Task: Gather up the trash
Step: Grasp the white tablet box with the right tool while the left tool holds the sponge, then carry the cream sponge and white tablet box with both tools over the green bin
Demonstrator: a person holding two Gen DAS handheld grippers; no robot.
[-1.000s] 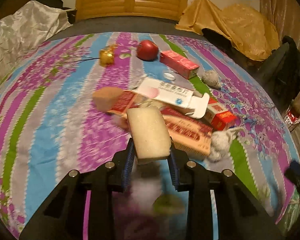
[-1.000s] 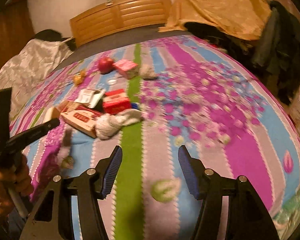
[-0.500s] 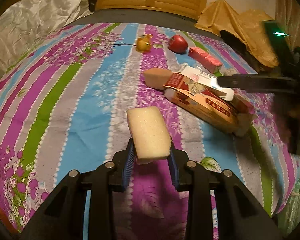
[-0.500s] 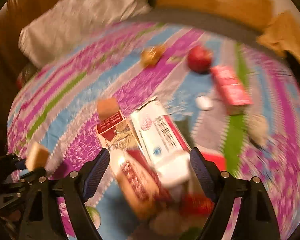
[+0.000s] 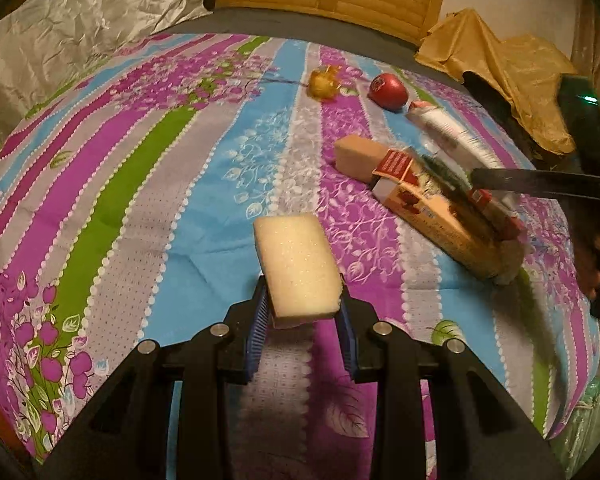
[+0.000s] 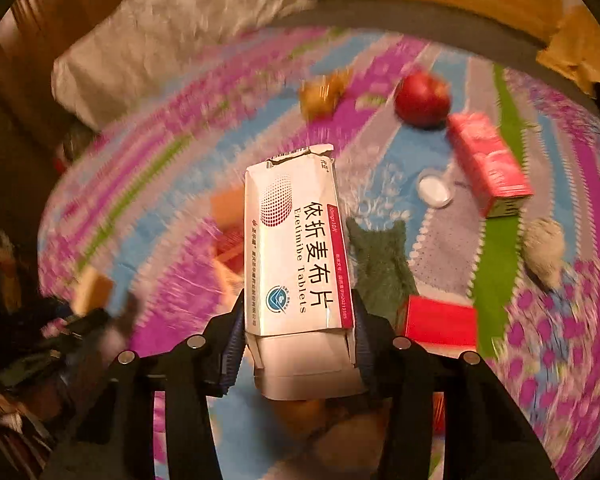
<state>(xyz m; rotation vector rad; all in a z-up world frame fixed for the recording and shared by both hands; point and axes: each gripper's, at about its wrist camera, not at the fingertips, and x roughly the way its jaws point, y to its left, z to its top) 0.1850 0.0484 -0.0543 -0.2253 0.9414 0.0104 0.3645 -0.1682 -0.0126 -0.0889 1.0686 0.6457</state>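
We have the left gripper [image 5: 303,312] clenched on a pale foam sponge block [image 5: 298,264], which sticks up out of the jaws above the striped bedspread [image 5: 120,184]. The blue pads sit against both of its narrow sides near the bottom end. It looks light and squashy, so we judge it takes a firm pinch without harm, though a soft block can creep out if we tilt it hard.

The right gripper [image 6: 298,334] has its jaws closing on a white tablet box [image 6: 298,248], torn open at the far end. The pads are against its long sides at the near end, so we call it grasped. It is thin cardboard, probably empty or near empty: very light and easy to crush. The open flap end is weak; the spot taken now, low on the side walls, looks like the sensible hold. Glossy print may slide on the pads, so we would keep the box pointing along the fingers.

Trash left on the bed:
- a long tan and red carton [image 5: 431,216], stiff-looking, best taken across its narrow width
- a pink box [image 6: 487,164] beside the red apple [image 6: 421,98], same handling
- a red box [image 6: 439,322] just right of the right jaw
- a crumpled pale wad [image 6: 543,252], soft, grabs anywhere
- a small clear lid [image 6: 433,190], flat and slippery, hard to pinch off cloth
- a gold wrapper thing [image 5: 323,82], too blurred to judge

No bin is in view.
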